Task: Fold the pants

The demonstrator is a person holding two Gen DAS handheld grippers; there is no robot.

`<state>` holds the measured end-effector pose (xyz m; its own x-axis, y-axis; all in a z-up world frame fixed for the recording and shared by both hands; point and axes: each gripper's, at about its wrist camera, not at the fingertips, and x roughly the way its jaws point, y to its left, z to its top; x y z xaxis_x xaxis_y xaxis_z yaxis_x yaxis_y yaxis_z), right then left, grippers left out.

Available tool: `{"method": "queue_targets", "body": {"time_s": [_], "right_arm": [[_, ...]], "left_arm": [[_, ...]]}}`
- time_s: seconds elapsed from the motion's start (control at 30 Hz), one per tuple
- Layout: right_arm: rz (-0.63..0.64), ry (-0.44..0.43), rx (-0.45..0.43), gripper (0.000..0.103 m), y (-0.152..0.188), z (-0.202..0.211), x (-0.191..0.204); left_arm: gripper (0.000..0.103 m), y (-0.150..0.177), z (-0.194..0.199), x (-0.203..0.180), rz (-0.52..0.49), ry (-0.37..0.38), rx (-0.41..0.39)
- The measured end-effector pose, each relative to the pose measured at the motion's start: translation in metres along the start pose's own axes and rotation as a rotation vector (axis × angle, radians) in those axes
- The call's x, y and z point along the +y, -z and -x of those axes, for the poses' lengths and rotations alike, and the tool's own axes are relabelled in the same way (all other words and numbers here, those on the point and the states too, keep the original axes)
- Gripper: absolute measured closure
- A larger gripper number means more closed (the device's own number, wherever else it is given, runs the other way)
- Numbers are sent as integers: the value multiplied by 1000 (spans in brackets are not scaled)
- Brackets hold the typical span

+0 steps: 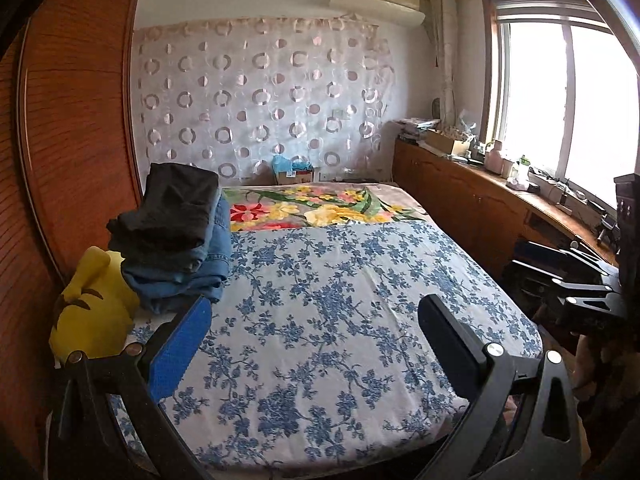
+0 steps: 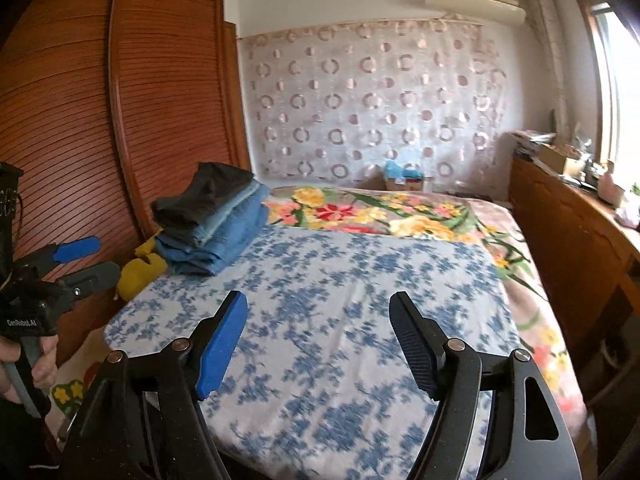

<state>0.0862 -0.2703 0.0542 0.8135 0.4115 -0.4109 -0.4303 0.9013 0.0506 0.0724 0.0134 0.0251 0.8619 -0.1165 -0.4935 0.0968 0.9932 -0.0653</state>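
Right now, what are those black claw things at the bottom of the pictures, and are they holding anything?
They are grabbing tools, one in each of a person's hands. Each tool has a tiny camera looking out along its two fingers. One picture comes from the left gripper, the other from the right gripper. In the right one you can also see the person's hand squeezing the left tool's handle. Both claws are open and hold nothing. Ahead is a bed with a blue flowered sheet. A pile of folded pants sits near its left edge, beside a yellow toy.
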Motion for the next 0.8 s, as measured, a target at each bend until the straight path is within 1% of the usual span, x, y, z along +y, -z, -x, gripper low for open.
{"method": "queue_targets", "body": {"time_s": [0.13,0.2,0.33,0.6,0.8], "right_arm": [[-24,38,-8,26,1,11,-2],[-41,64,-20,25,0,16,-2],[-56,87,-55,24,-8,27,1],[-49,110,-117,24,-9,49,23],[-44,121,-149,24,2,59,28]], "left_arm": [[0,-3,2,-8,0,1,-7],[0,-6,5,-12,-5,-2,-17],[0,-16,15,-16,-5,-6,-45],[0,-33,36,-20,-12,-20,-92],[0,-36,49,-18,-15,-29,-114]]}}
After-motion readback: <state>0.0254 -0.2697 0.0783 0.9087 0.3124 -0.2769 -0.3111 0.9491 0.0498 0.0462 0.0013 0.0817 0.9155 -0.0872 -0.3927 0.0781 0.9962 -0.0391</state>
